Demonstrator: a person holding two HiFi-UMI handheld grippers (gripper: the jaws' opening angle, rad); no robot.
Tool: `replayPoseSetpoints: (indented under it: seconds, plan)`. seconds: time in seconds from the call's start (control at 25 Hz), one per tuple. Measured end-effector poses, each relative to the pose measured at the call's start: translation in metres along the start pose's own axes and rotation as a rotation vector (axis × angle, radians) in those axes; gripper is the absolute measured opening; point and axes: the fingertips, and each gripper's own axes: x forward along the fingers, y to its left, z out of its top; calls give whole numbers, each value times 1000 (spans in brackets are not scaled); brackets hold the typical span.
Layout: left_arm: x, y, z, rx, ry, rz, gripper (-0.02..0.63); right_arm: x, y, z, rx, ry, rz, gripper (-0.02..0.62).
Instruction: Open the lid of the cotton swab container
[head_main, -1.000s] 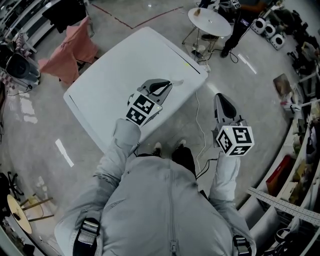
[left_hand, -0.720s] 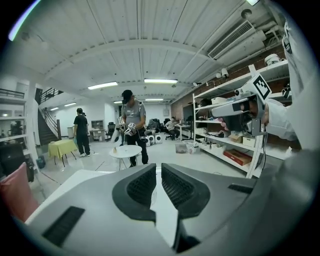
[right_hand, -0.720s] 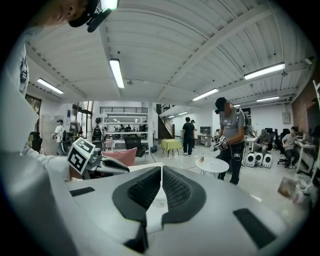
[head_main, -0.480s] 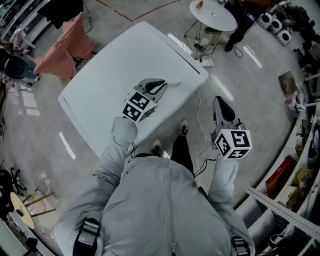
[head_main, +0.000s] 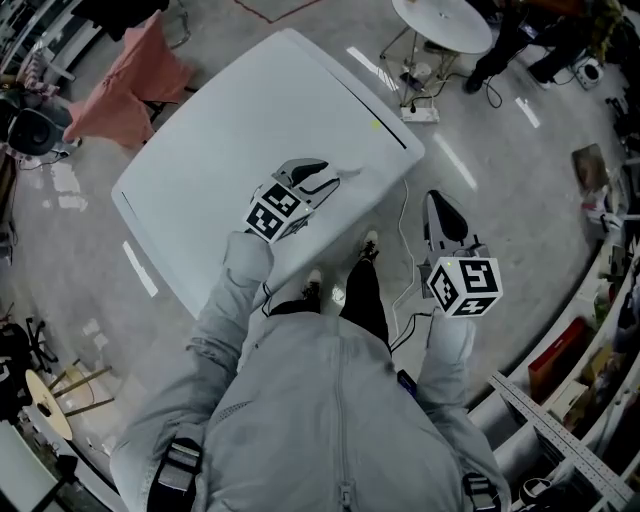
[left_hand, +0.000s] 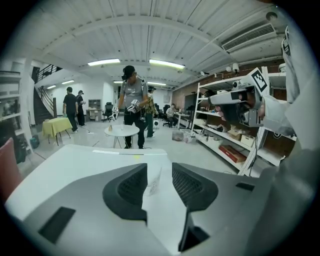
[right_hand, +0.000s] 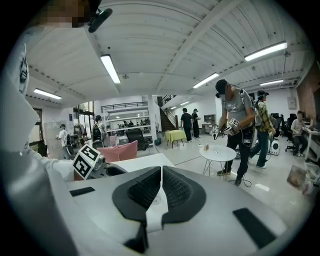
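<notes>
A small pale see-through container (head_main: 350, 172) lies on the white table (head_main: 230, 130) near its right edge. In the left gripper view it shows faintly (left_hand: 154, 182) through the gap between the jaws, on the table beyond them. My left gripper (head_main: 322, 178) (left_hand: 160, 172) hovers low over the table just short of it. Its jaws have just been opening, and nothing is pressed between the pads. My right gripper (head_main: 437, 203) (right_hand: 161, 172) is shut and empty, off the table's right side over the floor.
A round white side table (head_main: 442, 22) stands beyond the far corner, with people beside it (left_hand: 133, 107). A pink cloth (head_main: 135, 85) hangs on a chair at the far left. Shelves (head_main: 590, 330) line the right side. A cable (head_main: 408, 250) runs across the floor.
The left jaws, together before, now stand apart. Both grippers have sunk a little, and the head view has drifted, so the table sits further left in the picture.
</notes>
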Motion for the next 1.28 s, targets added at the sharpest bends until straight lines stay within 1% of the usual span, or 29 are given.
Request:
replayPoseSetpoints:
  seconds: [0.28, 0.44, 0.6, 0.84, 1.0, 1.12, 1.28]
  plan:
    - [35, 11, -33, -59, 54, -84, 228, 22, -16, -18, 16, 50, 20, 38]
    - [52, 24, -46, -90, 58, -101, 248, 35, -24, -26, 30, 79, 28, 38]
    - [70, 27, -60, -74, 74, -138, 265, 44, -30, -34, 42, 103, 37, 38]
    - [90, 35, -62, -76, 28, -185, 284, 56, -45, -42, 61, 133, 31, 38]
    - [102, 31, -66, -50, 43, -231, 287, 62, -50, -45, 68, 150, 27, 38]
    - [105, 33, -67, -39, 55, -223, 286, 64, -53, -47, 72, 160, 26, 38]
    - [106, 31, -66, -19, 44, -212, 285, 64, -51, -51, 76, 169, 29, 38]
